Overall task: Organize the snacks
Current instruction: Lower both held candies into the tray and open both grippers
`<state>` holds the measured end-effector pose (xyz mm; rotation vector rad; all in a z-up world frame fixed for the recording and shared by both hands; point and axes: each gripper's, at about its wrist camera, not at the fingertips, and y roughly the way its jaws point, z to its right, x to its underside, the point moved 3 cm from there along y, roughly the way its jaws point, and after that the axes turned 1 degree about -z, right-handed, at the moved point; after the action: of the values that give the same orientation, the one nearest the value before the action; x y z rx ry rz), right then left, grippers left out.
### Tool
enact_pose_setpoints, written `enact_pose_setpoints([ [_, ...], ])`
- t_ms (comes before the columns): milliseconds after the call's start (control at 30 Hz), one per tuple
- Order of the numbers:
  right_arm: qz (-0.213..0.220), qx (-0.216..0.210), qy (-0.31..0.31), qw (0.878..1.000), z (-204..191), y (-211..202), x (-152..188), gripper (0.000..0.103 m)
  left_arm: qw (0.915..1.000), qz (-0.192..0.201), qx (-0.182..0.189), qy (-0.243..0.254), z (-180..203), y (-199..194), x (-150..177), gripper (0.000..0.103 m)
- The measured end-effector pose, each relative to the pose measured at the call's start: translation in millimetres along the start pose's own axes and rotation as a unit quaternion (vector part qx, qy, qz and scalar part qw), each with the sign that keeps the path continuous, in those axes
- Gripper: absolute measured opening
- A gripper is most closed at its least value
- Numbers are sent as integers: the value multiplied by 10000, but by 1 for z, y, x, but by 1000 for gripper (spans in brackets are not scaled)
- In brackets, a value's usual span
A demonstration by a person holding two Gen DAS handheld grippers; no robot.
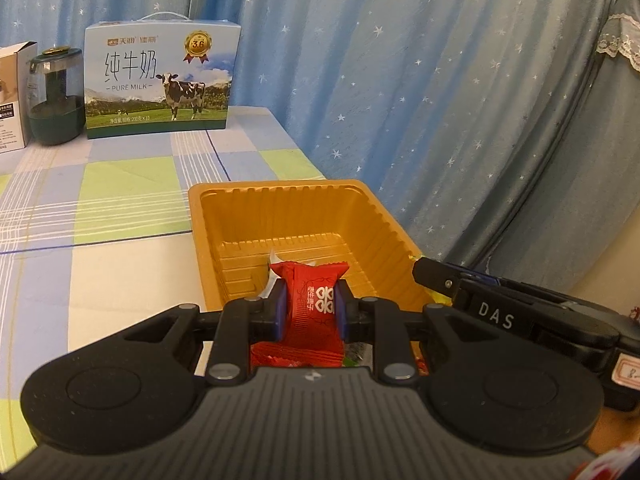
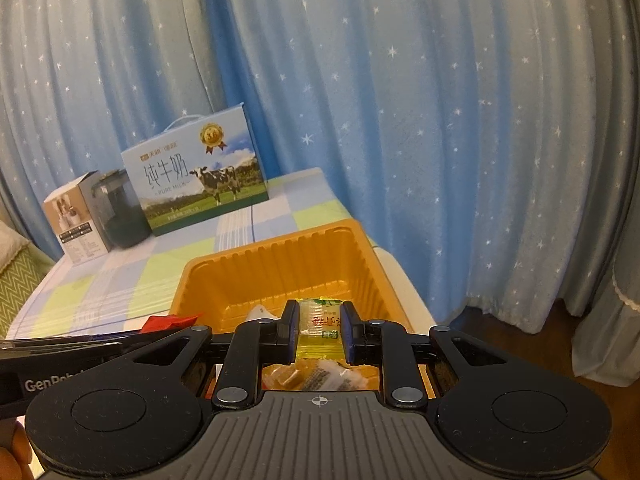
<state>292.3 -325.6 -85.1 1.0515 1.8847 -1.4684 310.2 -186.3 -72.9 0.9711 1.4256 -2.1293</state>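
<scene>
My left gripper (image 1: 309, 305) is shut on a red snack packet (image 1: 316, 300) with white characters, held over the near end of an orange plastic tray (image 1: 296, 216). The right gripper (image 2: 319, 326) is shut on a yellow-green snack packet (image 2: 320, 322), also above the near end of the orange tray (image 2: 276, 264). Several small wrapped snacks (image 2: 320, 376) lie in the tray under the right gripper. The right gripper's arm (image 1: 500, 308) shows at the right of the left wrist view. The red packet (image 2: 168, 322) peeks in at the left of the right wrist view.
The tray sits on a checked tablecloth (image 1: 120, 208) near the table's right edge. A milk carton box (image 1: 160, 80), a dark green jar (image 1: 54, 100) and a white box (image 1: 12, 96) stand at the back. Blue starred curtains (image 1: 400, 80) hang behind and beside the table.
</scene>
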Motion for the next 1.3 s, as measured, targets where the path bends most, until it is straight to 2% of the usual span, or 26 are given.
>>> enact_pose_setpoints([
  [567,-216,-34,75,9997,2,30,-5,22,9998,-183,-36,32,-11,34,-6,22],
  [767,-216,-23,119,9997,3,31,-5,22,9999,-168,-19,13,-10,35,-10,22],
  [867,-223,-27,122,9997,4,31,-4,22,9999,-113,-79,36,-10,35,-12,28],
  [1300,-241,-102,217,9994,5,31,-4,22,9997,-80,-163,136,-24,18,-7,31],
])
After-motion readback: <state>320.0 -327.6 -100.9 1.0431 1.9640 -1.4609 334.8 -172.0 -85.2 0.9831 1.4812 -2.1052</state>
